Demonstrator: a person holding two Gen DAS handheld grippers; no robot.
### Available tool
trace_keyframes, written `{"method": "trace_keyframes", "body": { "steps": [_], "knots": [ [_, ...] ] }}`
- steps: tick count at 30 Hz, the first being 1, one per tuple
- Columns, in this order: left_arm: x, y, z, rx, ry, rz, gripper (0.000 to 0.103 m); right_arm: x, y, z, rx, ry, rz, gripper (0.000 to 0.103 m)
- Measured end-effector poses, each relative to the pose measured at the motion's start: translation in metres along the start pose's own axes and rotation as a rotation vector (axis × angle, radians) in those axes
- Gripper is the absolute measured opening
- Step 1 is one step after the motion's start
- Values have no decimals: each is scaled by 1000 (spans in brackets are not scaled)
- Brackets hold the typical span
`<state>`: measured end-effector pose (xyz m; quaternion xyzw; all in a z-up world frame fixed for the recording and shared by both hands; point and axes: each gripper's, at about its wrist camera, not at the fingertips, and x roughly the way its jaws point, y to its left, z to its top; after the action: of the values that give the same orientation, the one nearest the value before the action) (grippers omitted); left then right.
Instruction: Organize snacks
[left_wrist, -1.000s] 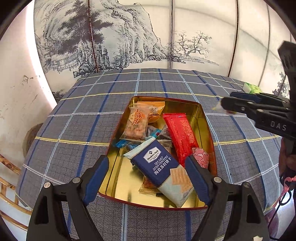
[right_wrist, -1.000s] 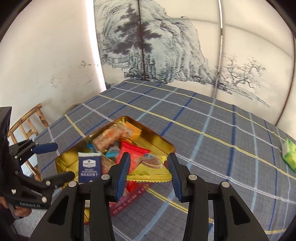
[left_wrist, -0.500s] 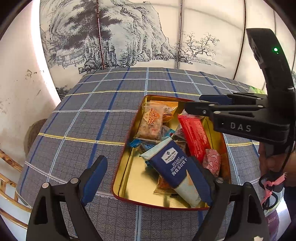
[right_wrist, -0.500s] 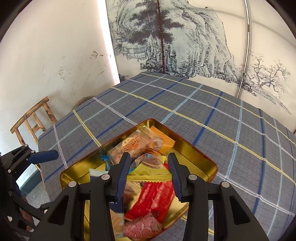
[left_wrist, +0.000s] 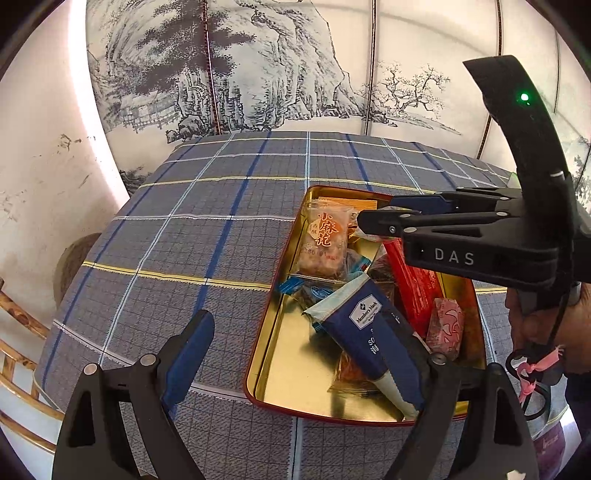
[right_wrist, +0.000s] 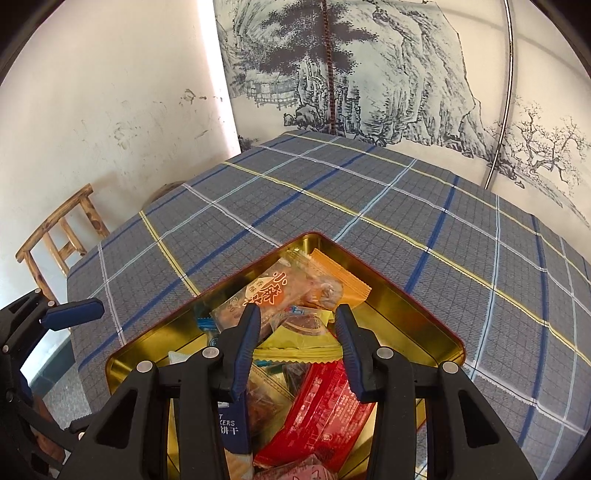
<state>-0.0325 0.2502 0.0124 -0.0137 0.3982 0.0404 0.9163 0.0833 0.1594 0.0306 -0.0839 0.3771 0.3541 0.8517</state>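
Note:
A gold tin with a red rim (left_wrist: 275, 363) (right_wrist: 413, 314) sits on the plaid tablecloth and holds several snack packets: a blue Member's Mark cracker pack (left_wrist: 364, 334), a red wrapper (right_wrist: 325, 410), an orange twist pack (left_wrist: 325, 243) and a pink sweet (left_wrist: 445, 323). My right gripper (right_wrist: 295, 332) is shut on a yellow snack packet (right_wrist: 299, 338) and holds it over the tin; it also shows in the left wrist view (left_wrist: 373, 218). My left gripper (left_wrist: 306, 354) is open and empty, at the tin's near left edge.
The table (right_wrist: 369, 192) wears a grey cloth with blue, white and yellow lines. A painted folding screen (left_wrist: 280, 66) stands behind it. A wooden chair (right_wrist: 59, 229) stands at the left by a white wall. Bamboo chair rails (left_wrist: 18, 354) show at the lower left.
My right gripper has carried the yellow packet left, from beside the tin to above its contents. My left gripper has shifted left, so the tin now lies to its right.

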Motion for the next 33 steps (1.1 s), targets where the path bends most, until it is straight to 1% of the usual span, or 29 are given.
{"method": "trace_keyframes", "body": {
  "steps": [6, 17, 23, 26, 28, 30, 32, 33],
  "knots": [
    [2, 0, -2, 7, -5, 25, 85, 7, -2, 1, 17, 4, 1, 43],
    [6, 3, -4, 8, -3, 43, 85, 10, -3, 1, 32, 7, 8, 43],
    [5, 4, -7, 14, -14, 61, 86, 7, -3, 1, 47, -15, 8, 44],
    [4, 4, -7, 7, -14, 57, 86, -5, -1, 1, 65, -58, 23, 45],
    [3, 4, -8, 6, -23, 71, 86, -17, 2, 1, 67, -102, 37, 46],
    [0, 3, -8, 12, -35, 84, 86, -33, 7, -3, 60, -155, 39, 50],
    [-5, 1, -9, 12, -55, 92, 87, -48, 11, -7, 52, -202, 23, 59],
    [-8, 1, -10, 7, -68, 94, 87, -55, 13, -10, 50, -226, 11, 61]
  ]
}}
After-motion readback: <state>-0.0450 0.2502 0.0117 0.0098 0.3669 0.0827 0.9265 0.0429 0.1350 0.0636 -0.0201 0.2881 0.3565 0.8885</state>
